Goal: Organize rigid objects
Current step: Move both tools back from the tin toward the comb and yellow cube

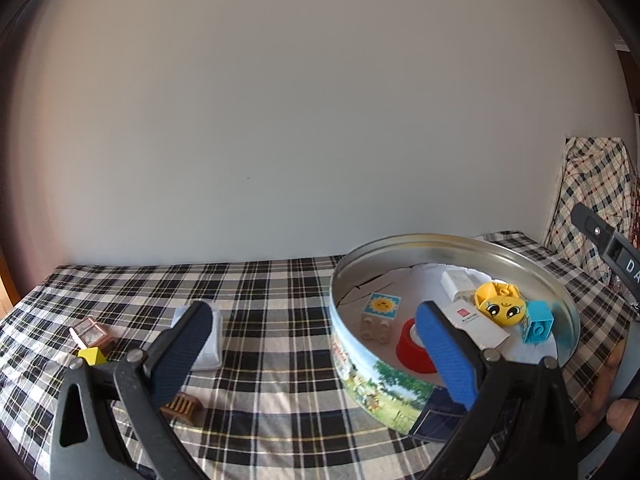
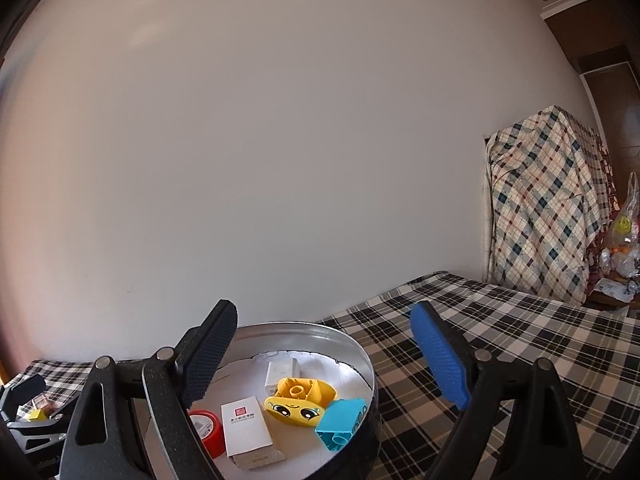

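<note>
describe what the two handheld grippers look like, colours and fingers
Both match: the left gripper and right gripper have black, speckled plastic frames with triangular cut-outs and silver pivot pins. Each has one finger padded in textured dark navy and one in bright blue. White lettering marks a black bar of the right gripper, seen from the left wrist.

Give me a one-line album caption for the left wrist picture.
Open left gripper above a plaid cloth, beside a round tin holding toy bricks.
</note>
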`<action>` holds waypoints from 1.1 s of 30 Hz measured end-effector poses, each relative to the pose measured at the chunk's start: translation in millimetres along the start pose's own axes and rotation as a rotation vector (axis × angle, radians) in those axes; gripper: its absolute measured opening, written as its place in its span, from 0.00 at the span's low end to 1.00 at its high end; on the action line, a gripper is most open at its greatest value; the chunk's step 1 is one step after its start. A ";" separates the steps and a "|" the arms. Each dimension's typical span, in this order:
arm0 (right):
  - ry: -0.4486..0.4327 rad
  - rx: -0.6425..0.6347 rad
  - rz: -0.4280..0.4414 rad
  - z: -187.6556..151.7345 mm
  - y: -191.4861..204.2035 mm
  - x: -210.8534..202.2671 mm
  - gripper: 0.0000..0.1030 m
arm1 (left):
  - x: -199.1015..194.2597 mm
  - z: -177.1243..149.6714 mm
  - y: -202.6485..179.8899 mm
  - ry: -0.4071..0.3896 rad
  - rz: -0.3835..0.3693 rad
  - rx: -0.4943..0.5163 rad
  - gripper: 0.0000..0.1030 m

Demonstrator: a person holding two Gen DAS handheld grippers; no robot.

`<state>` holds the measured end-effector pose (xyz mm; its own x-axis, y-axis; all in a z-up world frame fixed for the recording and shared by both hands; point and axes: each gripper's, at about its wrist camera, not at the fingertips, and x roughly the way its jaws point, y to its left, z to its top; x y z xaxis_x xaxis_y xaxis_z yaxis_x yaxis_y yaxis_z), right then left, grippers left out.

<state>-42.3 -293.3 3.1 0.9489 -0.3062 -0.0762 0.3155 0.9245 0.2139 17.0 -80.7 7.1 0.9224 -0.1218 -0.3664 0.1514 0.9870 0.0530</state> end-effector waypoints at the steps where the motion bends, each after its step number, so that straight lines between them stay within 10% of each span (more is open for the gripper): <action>1: 0.003 -0.004 0.002 -0.4 2.1 -0.9 0.88 | -0.8 -0.1 0.8 0.000 0.000 0.002 1.00; 33: 0.130 -0.036 0.198 -28.4 99.9 -21.1 0.88 | -10.2 -8.2 89.2 0.027 0.106 -0.029 1.00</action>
<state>-31.0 -188.1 -1.6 0.9829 -0.0886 -0.1617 0.1210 0.9717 0.2028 18.2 9.5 8.0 0.9227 -0.0145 -0.3853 0.0434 0.9969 0.0663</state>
